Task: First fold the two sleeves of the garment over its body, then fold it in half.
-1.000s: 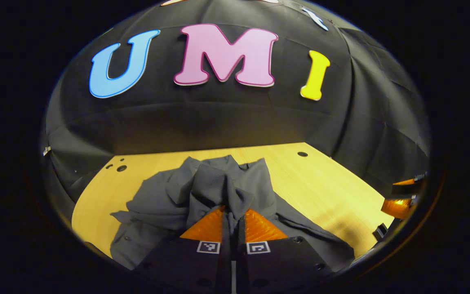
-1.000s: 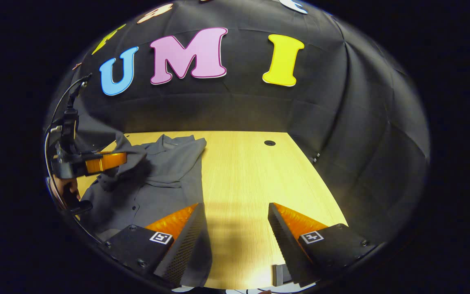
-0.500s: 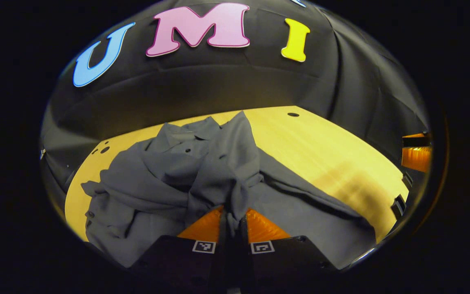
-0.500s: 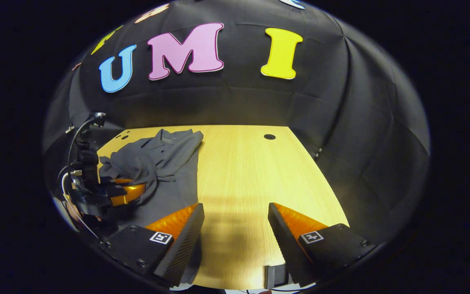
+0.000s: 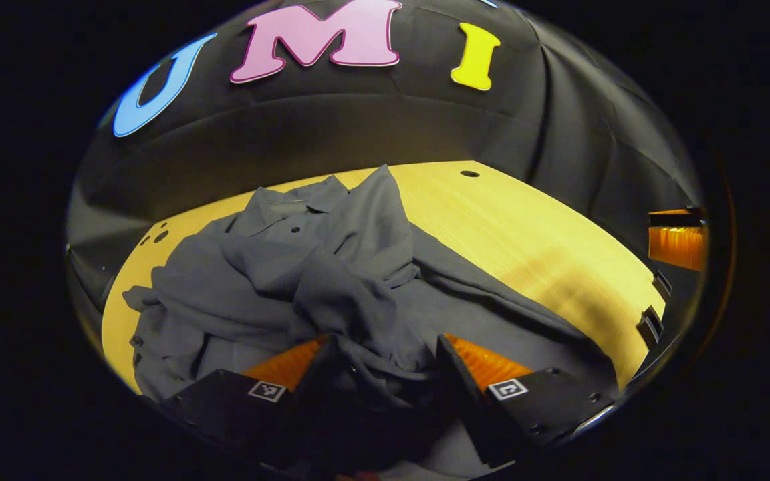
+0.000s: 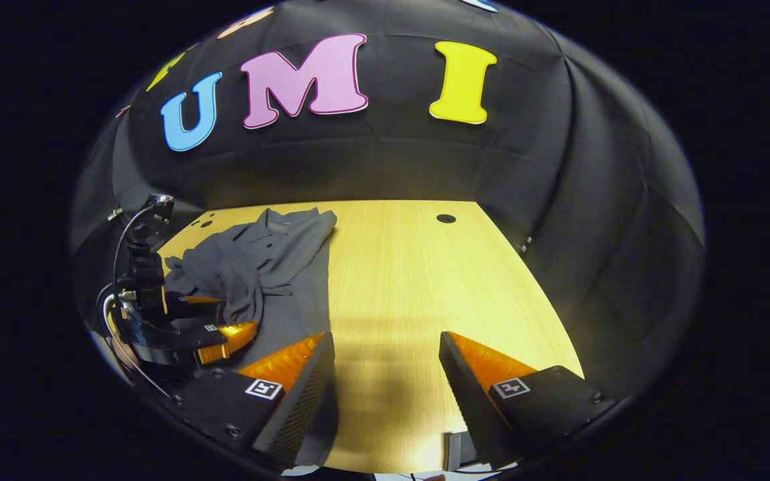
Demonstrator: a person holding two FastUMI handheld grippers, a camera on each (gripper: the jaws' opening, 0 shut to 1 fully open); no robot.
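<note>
I am laying a sleeve [image 5: 358, 300] over the grey shirt [image 5: 238, 294]; my left gripper [image 5: 385, 364], fingers spread, should lift clear without dragging cloth, right gripper [image 6: 385, 361] spread.

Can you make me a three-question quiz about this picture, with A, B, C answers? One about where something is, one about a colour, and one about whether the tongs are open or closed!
1. Where does the crumpled grey button-up shirt lie on the pale wooden table, in the right gripper view?
A. on its left part
B. on its right part
C. hanging off the far edge

2. What colour are the ridged pads inside the right tongs?
A. green
B. orange
C. white

3. How are the left tongs now?
A. shut on the shirt
B. open, with shirt cloth lying between the fingers
C. shut on nothing

Answers:
1 A, the shirt lies heaped on the left and bare wood runs to the right.
2 B, both pads glow orange.
3 B, the two fingers stand wide apart with loose grey cloth lying between them.
</note>
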